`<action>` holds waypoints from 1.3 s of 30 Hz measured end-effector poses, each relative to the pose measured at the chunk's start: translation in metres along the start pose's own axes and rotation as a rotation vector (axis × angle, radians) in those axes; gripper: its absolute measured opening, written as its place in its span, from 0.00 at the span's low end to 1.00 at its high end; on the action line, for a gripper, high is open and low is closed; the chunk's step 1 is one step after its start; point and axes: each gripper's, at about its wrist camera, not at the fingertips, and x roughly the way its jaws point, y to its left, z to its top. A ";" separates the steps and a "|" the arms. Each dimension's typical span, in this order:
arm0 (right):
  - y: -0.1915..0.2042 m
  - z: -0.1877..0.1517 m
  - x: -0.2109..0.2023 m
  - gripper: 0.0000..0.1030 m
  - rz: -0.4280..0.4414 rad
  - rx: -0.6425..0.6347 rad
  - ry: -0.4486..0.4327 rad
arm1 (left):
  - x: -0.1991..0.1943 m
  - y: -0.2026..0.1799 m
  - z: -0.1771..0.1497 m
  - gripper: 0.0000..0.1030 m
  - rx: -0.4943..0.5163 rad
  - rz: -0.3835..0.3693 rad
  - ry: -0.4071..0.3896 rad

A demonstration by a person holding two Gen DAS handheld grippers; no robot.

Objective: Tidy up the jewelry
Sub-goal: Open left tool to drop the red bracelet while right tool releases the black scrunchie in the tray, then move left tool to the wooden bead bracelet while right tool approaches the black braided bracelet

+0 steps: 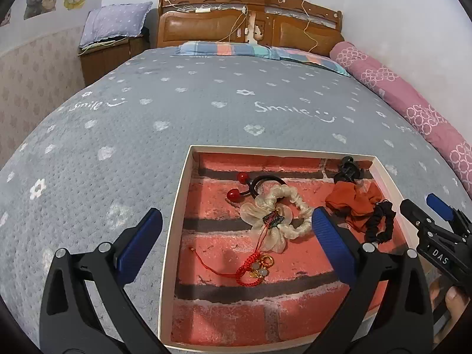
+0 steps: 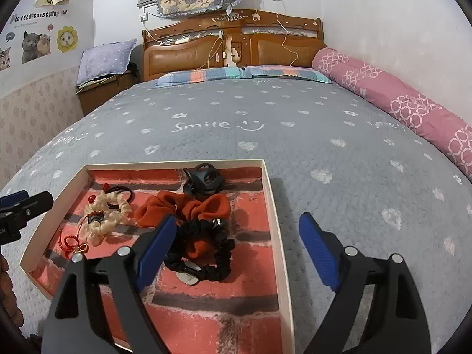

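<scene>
A shallow white-rimmed box (image 1: pixel 177 221) (image 2: pixel 277 236) with a brick-pattern lining lies on the grey bedspread. It holds a cream scrunchie (image 1: pixel 290 194) (image 2: pixel 125 209), a black hair tie with red beads (image 1: pixel 265 180) (image 2: pixel 124 190), a red cord charm with gold rings (image 1: pixel 253 265) (image 2: pixel 70 242), an orange scrunchie (image 1: pixel 354 200) (image 2: pixel 206 203), a black scrunchie (image 1: pixel 380 224) (image 2: pixel 218 265) and a black claw clip (image 1: pixel 348 171) (image 2: pixel 203 178). My left gripper (image 1: pixel 236 212) (image 2: pixel 32 196) hangs open above the box's left side, over the cream scrunchie and charm. My right gripper (image 2: pixel 238 216) (image 1: pixel 419 202) is open above the right rim, holding nothing.
The grey bedspread (image 1: pixel 206 103) spreads beyond the box on all sides. A rolled pink quilt (image 2: pixel 413 106) lies along the right wall. Striped pillows (image 2: pixel 236 73) and a wooden headboard (image 2: pixel 191 53) stand at the far end. A person's hand (image 1: pixel 451 298) shows at lower right.
</scene>
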 end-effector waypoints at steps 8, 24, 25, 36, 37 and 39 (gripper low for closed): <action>0.001 0.000 -0.013 0.87 -0.009 0.001 -0.028 | -0.015 -0.004 0.001 0.95 0.018 0.004 -0.016; 0.004 -0.006 -0.049 0.87 0.007 0.000 -0.039 | -0.054 -0.014 -0.011 0.95 0.021 -0.006 -0.002; 0.004 -0.006 -0.054 0.87 0.010 0.002 -0.043 | -0.059 -0.015 -0.013 0.95 0.021 0.001 -0.005; -0.017 -0.034 -0.114 0.87 -0.006 -0.003 -0.026 | -0.115 0.012 -0.070 0.95 -0.028 0.019 0.032; -0.018 -0.037 -0.119 0.87 -0.012 -0.005 -0.029 | -0.120 0.017 -0.076 0.95 -0.039 0.019 0.033; -0.023 -0.045 -0.128 0.87 -0.015 -0.003 -0.026 | -0.126 0.024 -0.086 0.95 -0.054 0.018 0.036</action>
